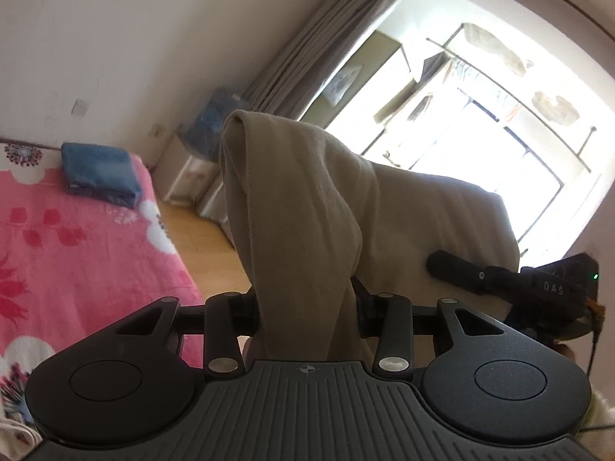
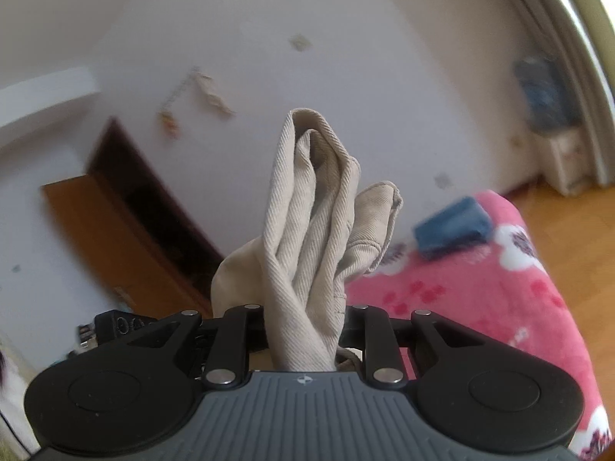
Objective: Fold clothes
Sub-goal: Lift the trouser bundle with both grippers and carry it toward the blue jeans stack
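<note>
Both grippers, left (image 1: 307,307) and right (image 2: 303,319), have their fingers clamped on bunched beige cloth (image 1: 307,207), held high off the bed (image 1: 77,253), probably to shake it flat for folding.

1. The pale letters "DAS" stand on the black plastic body of the other hand-held tool (image 1: 553,288), seen at the right edge of the left wrist view.
2. In the right wrist view, raised markings on a black plastic part (image 2: 123,324) at lower left are too blurred to read.
</note>
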Available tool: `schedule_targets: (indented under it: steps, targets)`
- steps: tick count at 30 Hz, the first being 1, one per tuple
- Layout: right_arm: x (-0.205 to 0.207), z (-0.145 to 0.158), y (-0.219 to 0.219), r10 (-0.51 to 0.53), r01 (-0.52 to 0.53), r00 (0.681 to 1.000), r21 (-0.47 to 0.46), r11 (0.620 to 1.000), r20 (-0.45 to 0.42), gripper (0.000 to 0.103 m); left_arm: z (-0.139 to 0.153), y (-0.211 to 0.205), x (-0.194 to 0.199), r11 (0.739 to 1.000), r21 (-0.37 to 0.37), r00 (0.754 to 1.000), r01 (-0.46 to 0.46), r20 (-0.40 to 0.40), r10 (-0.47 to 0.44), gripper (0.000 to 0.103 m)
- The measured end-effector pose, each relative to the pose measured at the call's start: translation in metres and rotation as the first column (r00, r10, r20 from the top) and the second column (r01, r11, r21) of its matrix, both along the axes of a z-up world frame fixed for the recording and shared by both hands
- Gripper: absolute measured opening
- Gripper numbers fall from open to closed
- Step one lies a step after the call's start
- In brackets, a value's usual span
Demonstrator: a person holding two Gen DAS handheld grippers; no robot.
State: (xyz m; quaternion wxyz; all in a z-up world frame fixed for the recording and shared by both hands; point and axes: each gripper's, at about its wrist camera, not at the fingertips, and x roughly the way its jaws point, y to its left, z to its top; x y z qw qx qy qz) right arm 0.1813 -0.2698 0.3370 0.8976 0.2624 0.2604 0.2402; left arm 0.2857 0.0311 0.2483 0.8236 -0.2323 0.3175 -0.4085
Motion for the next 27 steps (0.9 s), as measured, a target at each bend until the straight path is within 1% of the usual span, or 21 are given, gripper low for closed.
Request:
schedule_targets:
  steps: [1,3,5,7,8,10,13,16,18,21,22,25,27]
  targets:
    - [0.008,-0.001,0.008,-0.012,0.012,1.000,0.000,1.000,-0.025,0.024,-0.001,0.007,0.012,1.000,0.013,1.000,-0.003,-0.012,0.003,0.041]
    - [0.036,-0.004,0.029,-0.021,0.023,0.996,0.025,0.999,-0.086,0.024,-0.004,0.023,0.037,0.999,0.040,0.999,-0.014,-0.038,0.016,0.041]
    - [0.069,-0.010,0.049,-0.005,0.012,0.990,0.049,0.999,-0.139,0.024,-0.003,0.039,0.061,0.997,0.067,0.997,-0.048,-0.057,0.052,0.041]
    - [0.104,-0.013,0.067,0.024,-0.013,0.986,0.071,0.997,-0.167,0.024,-0.001,0.054,0.084,0.992,0.093,0.993,-0.086,-0.067,0.092,0.041]
    - [0.121,-0.015,0.076,0.039,-0.025,0.983,0.082,0.996,-0.180,0.024,0.000,0.058,0.096,0.988,0.110,0.991,-0.106,-0.067,0.114,0.041]
    - [0.155,-0.017,0.091,0.067,-0.051,0.982,0.094,0.994,-0.178,0.024,0.003,0.065,0.118,0.979,0.144,0.986,-0.144,-0.063,0.154,0.041]
    - [0.199,-0.024,0.107,0.118,-0.100,0.979,0.111,0.989,-0.169,0.024,0.012,0.070,0.146,0.962,0.175,0.972,-0.211,-0.069,0.226,0.041]
    - [0.243,-0.028,0.109,0.179,-0.159,0.972,0.135,0.978,-0.155,0.024,0.016,0.067,0.172,0.942,0.181,0.947,-0.283,-0.104,0.304,0.041]
    - [0.268,-0.031,0.106,0.219,-0.198,0.966,0.149,0.969,-0.141,0.024,0.013,0.059,0.187,0.923,0.180,0.922,-0.339,-0.133,0.365,0.042]
    - [0.298,-0.041,0.093,0.269,-0.242,0.954,0.185,0.952,-0.133,0.024,0.009,0.041,0.208,0.888,0.187,0.879,-0.419,-0.161,0.449,0.042]
    - [0.308,-0.044,0.087,0.279,-0.248,0.950,0.200,0.948,-0.142,0.024,0.007,0.036,0.216,0.878,0.192,0.868,-0.438,-0.164,0.469,0.042]
    - [0.336,-0.051,0.067,0.287,-0.252,0.943,0.203,0.946,-0.167,0.024,0.004,0.021,0.236,0.852,0.210,0.838,-0.479,-0.180,0.516,0.042]
    - [0.349,-0.057,0.058,0.270,-0.241,0.949,0.181,0.954,-0.160,0.024,-0.001,0.015,0.253,0.843,0.229,0.827,-0.487,-0.189,0.529,0.042]
